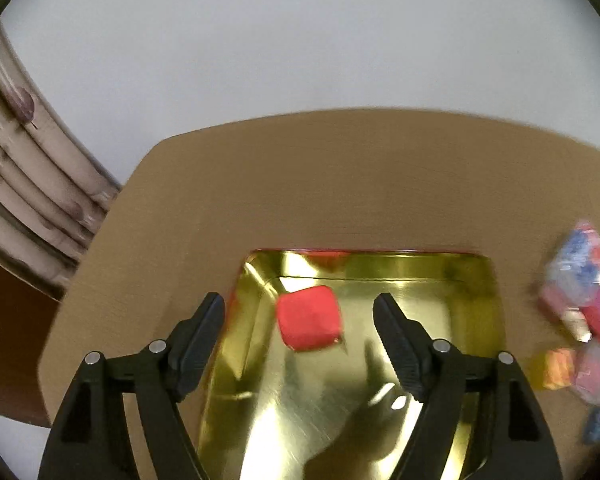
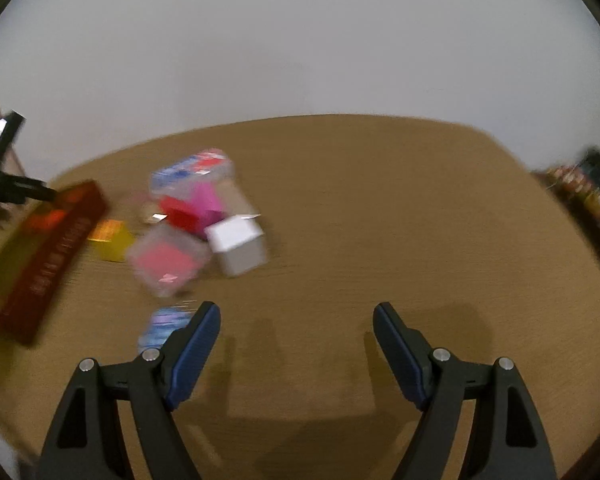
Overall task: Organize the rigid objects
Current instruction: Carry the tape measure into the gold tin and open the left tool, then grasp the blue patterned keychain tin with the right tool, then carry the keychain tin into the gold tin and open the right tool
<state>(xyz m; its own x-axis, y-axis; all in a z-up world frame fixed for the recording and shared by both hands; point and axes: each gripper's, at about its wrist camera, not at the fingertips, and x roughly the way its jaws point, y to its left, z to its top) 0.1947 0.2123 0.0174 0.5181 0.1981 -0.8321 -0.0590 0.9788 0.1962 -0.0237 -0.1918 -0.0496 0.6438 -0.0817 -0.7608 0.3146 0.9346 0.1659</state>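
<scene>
Plain white wall backs a brown wooden table (image 1: 340,184) where small rigid items are being sorted into a shiny gold metal tin tray (image 1: 472,300). Above the tray, the left gripper (image 1: 300,308) has its black jaws spread wide, nothing pinched; a red rounded square block (image 1: 309,323) lies loose inside the tray near its far left corner, apparently just deposited. Right of the tray waits a blurred heap of small colourful boxes (image 2: 196,220). Only the right wrist view shows the heap's white cube box (image 2: 240,248) and the tray's dark red outer wall; there the right gripper (image 2: 296,320) hangs spread and empty over bare wood.
</scene>
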